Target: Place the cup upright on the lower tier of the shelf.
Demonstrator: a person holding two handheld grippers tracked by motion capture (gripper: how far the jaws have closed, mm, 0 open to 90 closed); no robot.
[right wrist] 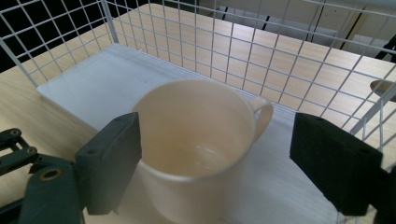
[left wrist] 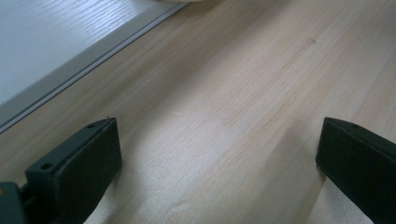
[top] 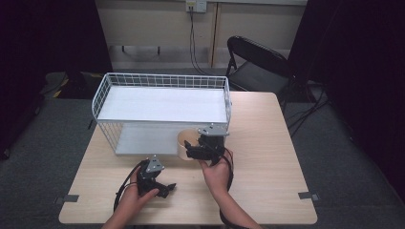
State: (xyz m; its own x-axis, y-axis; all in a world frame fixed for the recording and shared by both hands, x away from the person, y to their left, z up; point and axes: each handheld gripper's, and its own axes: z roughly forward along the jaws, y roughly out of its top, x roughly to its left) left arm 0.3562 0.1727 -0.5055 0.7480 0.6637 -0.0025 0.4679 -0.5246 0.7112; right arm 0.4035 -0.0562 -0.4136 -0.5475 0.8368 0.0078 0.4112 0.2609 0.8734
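Note:
A cream cup (right wrist: 201, 140) with a handle on its far right side stands upright on the white lower shelf (right wrist: 93, 88) of a white wire rack (top: 162, 81), at the shelf's front right end. My right gripper (right wrist: 215, 158) is open around the cup, its left jaw close beside the cup's wall and its right jaw well clear of the handle. From above, the cup (top: 184, 143) sits just left of the right gripper (top: 191, 150). My left gripper (top: 165, 190) rests low over the wooden table (left wrist: 233, 93), and the left gripper (left wrist: 219, 163) stands open with nothing between its jaws.
The rack has a white upper shelf (top: 162, 105) over the lower one, and wire walls at the back and sides. The lower shelf's front edge (left wrist: 46, 37) lies just beyond the left gripper. A black folding chair (top: 258, 62) stands behind the table.

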